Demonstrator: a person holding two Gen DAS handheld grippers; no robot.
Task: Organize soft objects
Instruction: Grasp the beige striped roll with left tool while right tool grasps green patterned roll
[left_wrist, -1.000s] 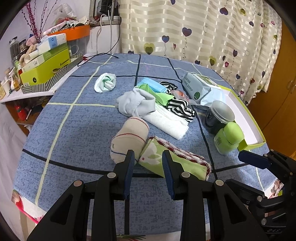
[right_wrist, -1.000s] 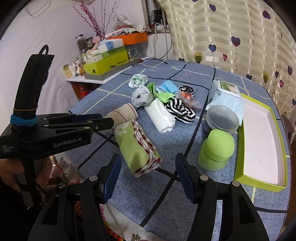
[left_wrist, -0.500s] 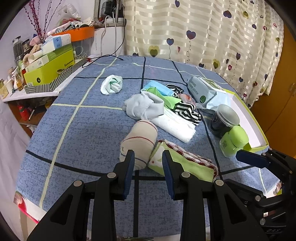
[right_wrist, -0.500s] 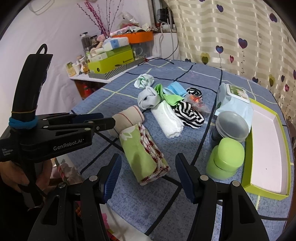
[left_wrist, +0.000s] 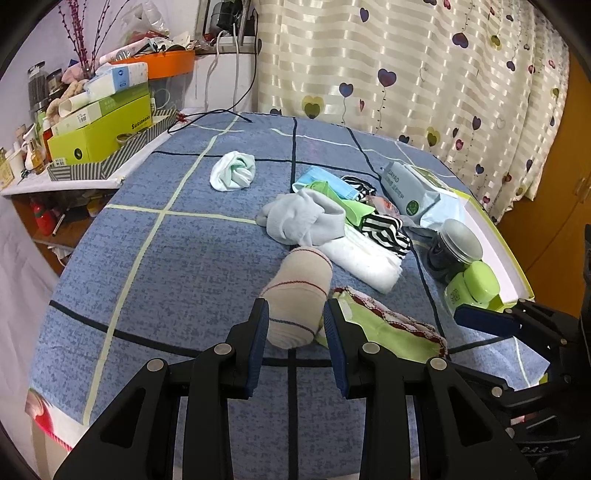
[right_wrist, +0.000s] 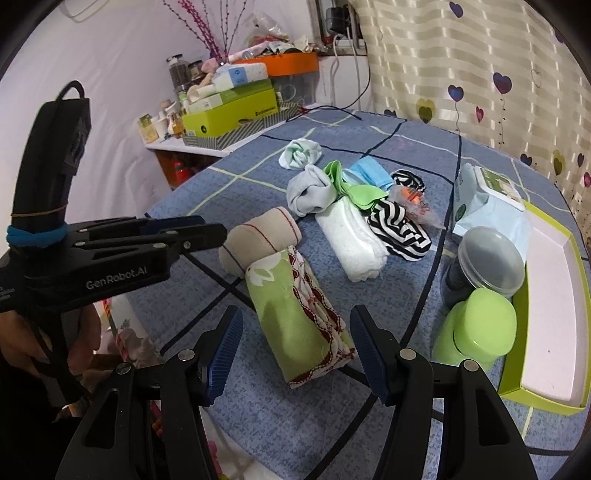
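blue checked tablecloth (left_wrist: 177, 266) bears a rolled beige sock (left_wrist: 299, 295).

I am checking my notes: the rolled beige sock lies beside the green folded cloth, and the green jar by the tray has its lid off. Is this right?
Not quite. The rolled beige sock does lie beside the green folded cloth, but the green jar by the tray has its lid on, as the right wrist view shows.
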